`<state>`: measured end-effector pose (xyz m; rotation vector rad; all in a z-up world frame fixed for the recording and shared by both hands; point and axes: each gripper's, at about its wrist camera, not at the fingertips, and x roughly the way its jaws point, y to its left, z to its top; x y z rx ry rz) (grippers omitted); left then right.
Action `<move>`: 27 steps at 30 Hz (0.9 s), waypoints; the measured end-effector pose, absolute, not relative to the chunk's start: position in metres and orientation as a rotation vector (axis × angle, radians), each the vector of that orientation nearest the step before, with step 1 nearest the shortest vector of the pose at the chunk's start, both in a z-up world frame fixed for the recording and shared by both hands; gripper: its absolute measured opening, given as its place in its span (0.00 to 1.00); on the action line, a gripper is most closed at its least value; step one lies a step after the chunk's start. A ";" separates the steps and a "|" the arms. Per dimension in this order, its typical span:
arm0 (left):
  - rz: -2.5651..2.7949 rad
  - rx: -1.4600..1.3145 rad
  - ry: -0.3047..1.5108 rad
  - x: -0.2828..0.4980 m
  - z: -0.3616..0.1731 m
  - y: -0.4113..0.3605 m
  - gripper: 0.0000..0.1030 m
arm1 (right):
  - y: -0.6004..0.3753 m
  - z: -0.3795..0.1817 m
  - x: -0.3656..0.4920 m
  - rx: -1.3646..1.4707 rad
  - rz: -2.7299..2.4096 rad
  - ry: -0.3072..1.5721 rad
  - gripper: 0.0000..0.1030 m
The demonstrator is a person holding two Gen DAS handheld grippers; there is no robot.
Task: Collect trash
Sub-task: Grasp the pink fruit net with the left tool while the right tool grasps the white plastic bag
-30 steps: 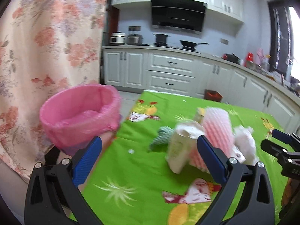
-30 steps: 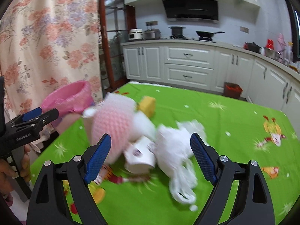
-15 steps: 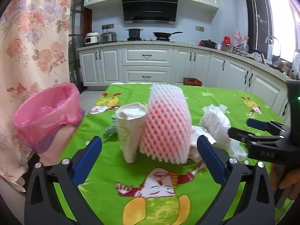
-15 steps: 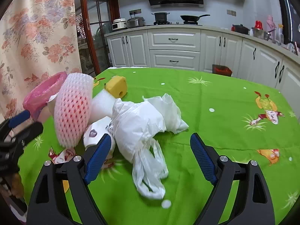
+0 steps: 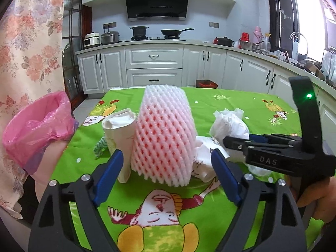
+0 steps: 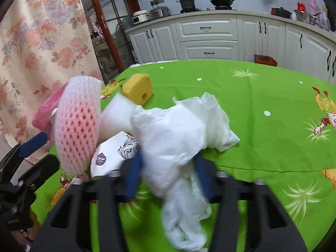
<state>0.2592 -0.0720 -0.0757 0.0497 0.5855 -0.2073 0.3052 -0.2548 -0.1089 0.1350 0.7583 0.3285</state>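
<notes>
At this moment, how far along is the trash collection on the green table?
Nothing looks binned yet: the pink bin shows only its liner. In hand: the right gripper is closing on the white plastic bag, and the left gripper is closing around the foam net sleeve, not yet pressing it. Left on the table: paper cup, yellow sponge, printed wrapper.

- Counter point(image 5: 241, 105) — draped in bright green cartoon-print cloth.
- Pink foam net sleeve point(image 5: 166, 134) standing upright, paper cup point(image 5: 119, 134) touching its left side.
- Crumpled white plastic bag point(image 6: 178, 130) just right.
- Yellow foam block point(image 6: 138, 88) behind — near white foam sheet point(image 6: 117, 113).
</notes>
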 end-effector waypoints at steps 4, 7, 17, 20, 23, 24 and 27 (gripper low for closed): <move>-0.213 0.081 0.575 0.265 -0.075 -0.083 0.74 | -0.263 -0.103 0.289 0.103 0.328 0.720 0.25; -0.187 0.113 0.562 0.272 -0.075 -0.090 0.72 | -0.275 -0.101 0.279 0.122 0.312 0.713 0.25; -0.132 0.145 0.630 0.304 -0.094 -0.092 0.40 | -0.294 -0.093 0.255 0.128 0.283 0.692 0.25; -0.151 0.150 0.607 0.298 -0.089 -0.092 0.28 | -0.293 -0.091 0.251 0.122 0.288 0.685 0.25; -0.164 0.144 0.587 0.289 -0.084 -0.092 0.26 | -0.290 -0.087 0.247 0.119 0.291 0.675 0.25; -0.163 0.139 0.580 0.285 -0.083 -0.092 0.26 | -0.289 -0.086 0.245 0.116 0.291 0.670 0.25; -0.165 0.112 0.575 0.274 -0.077 -0.089 0.26 | -0.286 -0.082 0.241 0.109 0.290 0.660 0.25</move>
